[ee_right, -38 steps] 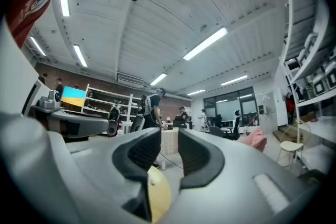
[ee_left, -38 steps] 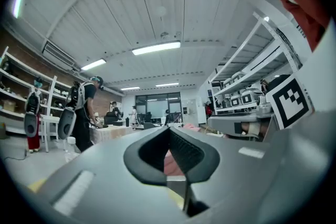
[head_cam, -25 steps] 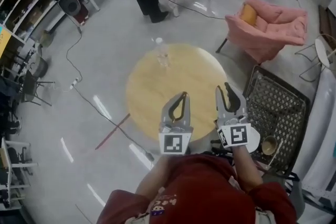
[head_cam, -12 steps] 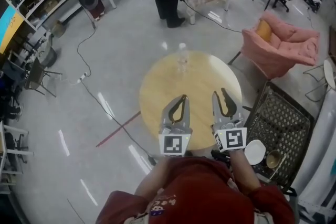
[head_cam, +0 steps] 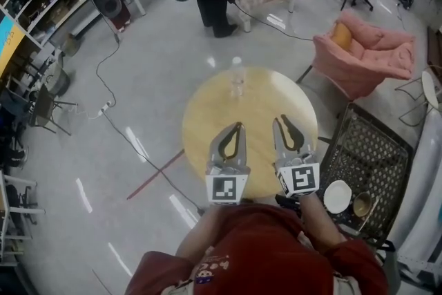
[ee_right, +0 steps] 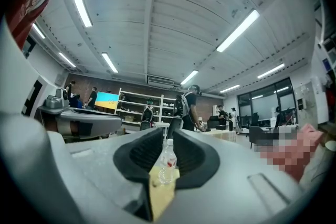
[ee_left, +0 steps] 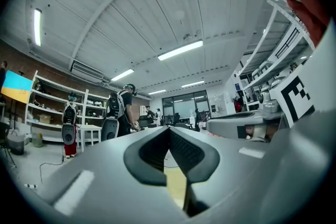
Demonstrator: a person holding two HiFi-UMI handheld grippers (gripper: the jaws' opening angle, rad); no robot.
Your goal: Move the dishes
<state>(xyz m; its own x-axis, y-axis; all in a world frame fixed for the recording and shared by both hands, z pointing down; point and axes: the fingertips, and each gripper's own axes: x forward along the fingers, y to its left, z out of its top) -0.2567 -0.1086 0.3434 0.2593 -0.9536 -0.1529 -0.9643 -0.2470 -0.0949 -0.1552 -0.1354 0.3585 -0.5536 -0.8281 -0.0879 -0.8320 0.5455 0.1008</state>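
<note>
— In the head view, where did we have the dishes?
— The white plate (head_cam: pixel 337 196) and bowl (head_cam: pixel 362 204) sat on the mesh rack (head_cam: pixel 373 148) at our right. Our left gripper (head_cam: pixel 237 126) and right gripper (head_cam: pixel 281 121) hung over the round table (head_cam: pixel 207 114).
— The left gripper view?
— Its jaws were clenched together on nothing, likely idle.
— The right gripper view?
— Its jaws had just been closing but stood slightly apart and empty. Only the far water bottle (ee_right: pixel 167 162) showed through the gap.
</note>
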